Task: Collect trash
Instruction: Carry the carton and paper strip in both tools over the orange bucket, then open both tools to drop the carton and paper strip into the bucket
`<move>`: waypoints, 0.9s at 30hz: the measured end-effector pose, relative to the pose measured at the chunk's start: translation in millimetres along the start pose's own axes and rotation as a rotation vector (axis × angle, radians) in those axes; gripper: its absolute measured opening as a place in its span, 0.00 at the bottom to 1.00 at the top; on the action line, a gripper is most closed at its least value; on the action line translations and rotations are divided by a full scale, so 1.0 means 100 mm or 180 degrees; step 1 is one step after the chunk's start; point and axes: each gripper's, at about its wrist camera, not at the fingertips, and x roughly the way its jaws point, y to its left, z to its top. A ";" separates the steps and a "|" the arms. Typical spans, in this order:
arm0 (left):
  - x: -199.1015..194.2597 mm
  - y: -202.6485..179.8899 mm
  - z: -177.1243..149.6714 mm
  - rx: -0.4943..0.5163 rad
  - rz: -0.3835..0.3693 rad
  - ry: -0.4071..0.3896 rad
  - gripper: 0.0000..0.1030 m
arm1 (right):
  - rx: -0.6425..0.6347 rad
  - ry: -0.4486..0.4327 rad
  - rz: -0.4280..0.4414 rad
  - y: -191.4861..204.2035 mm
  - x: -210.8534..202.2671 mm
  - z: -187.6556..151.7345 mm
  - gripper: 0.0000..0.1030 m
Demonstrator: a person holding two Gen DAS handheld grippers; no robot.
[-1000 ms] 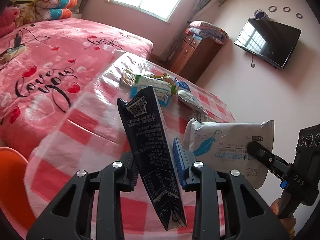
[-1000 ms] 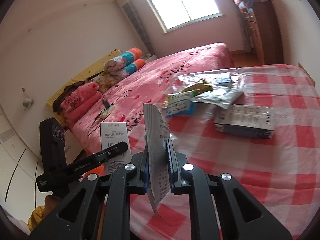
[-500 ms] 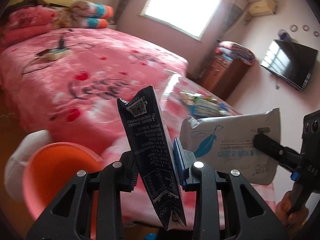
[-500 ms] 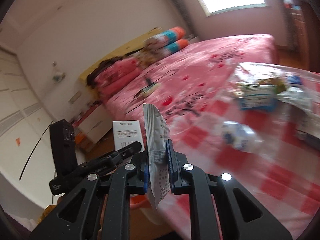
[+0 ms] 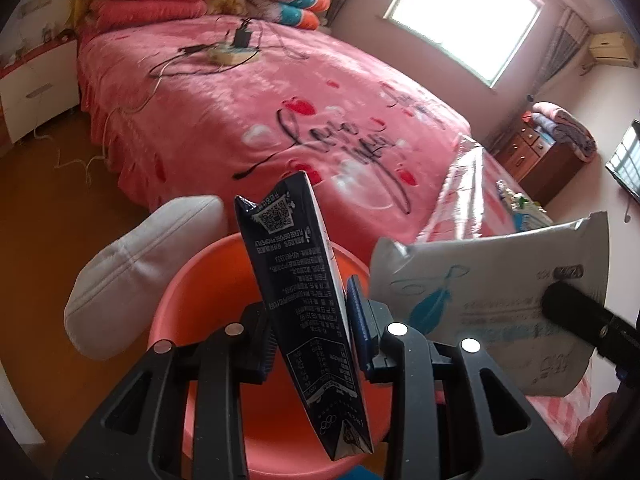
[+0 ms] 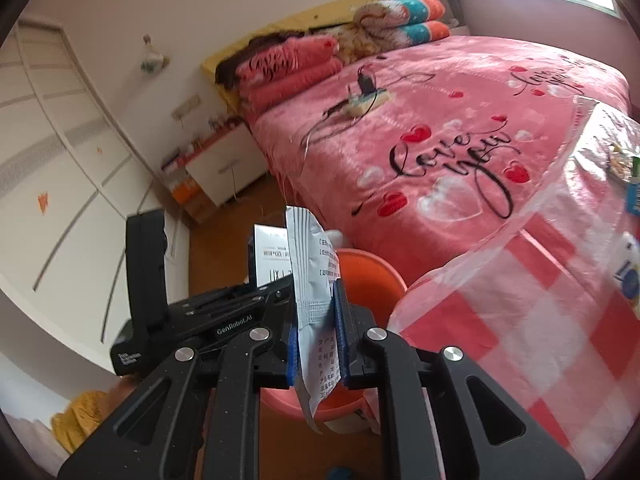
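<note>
My left gripper [image 5: 310,320] is shut on a dark blue milk carton [image 5: 304,264] and holds it above an orange plastic basin [image 5: 208,280] on the floor. My right gripper [image 6: 316,316] is shut on a silver-white wet-wipe pack [image 6: 314,280], which also shows in the left wrist view [image 5: 492,300]. It hangs over the same basin [image 6: 368,276]. The left gripper's carton [image 6: 270,256] shows just left of the pack in the right wrist view. More trash [image 6: 632,196] lies on the checked table [image 6: 540,300].
A bed with a pink blanket [image 5: 280,92] fills the space behind the basin. A white cushion [image 5: 132,276] leans by the basin's left side. The table edge [image 5: 460,208] is at the right. A nightstand [image 6: 224,168] and a wardrobe [image 6: 52,140] stand at the left.
Both grippers swung left off the table, with their items still held, to above the orange basin. The table slid to the right edge of both views.
</note>
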 end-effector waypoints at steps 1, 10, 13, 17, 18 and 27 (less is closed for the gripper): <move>0.02 0.04 -0.01 -0.0017 0.0022 0.0015 0.32 | -0.0032 0.0042 -0.0019 0.03 0.07 -0.02 0.15; 0.17 0.26 -0.08 -0.0149 0.0167 0.0105 0.33 | -0.0150 0.0232 -0.0129 0.09 0.35 -0.13 0.23; 0.21 0.30 -0.10 -0.0194 0.0188 0.0136 0.41 | -0.0154 0.0187 -0.0150 0.10 0.31 -0.12 0.44; 0.21 0.31 -0.11 -0.0209 0.0287 0.0083 0.68 | -0.0205 0.0047 -0.0231 0.12 0.20 -0.10 0.73; 0.20 0.30 -0.11 -0.0207 0.0307 0.0057 0.72 | -0.0227 0.0018 -0.0278 0.13 0.17 -0.10 0.79; 0.10 0.23 -0.09 -0.0240 0.0108 -0.0254 0.81 | -0.0276 -0.0155 -0.0624 0.04 -0.02 -0.11 0.89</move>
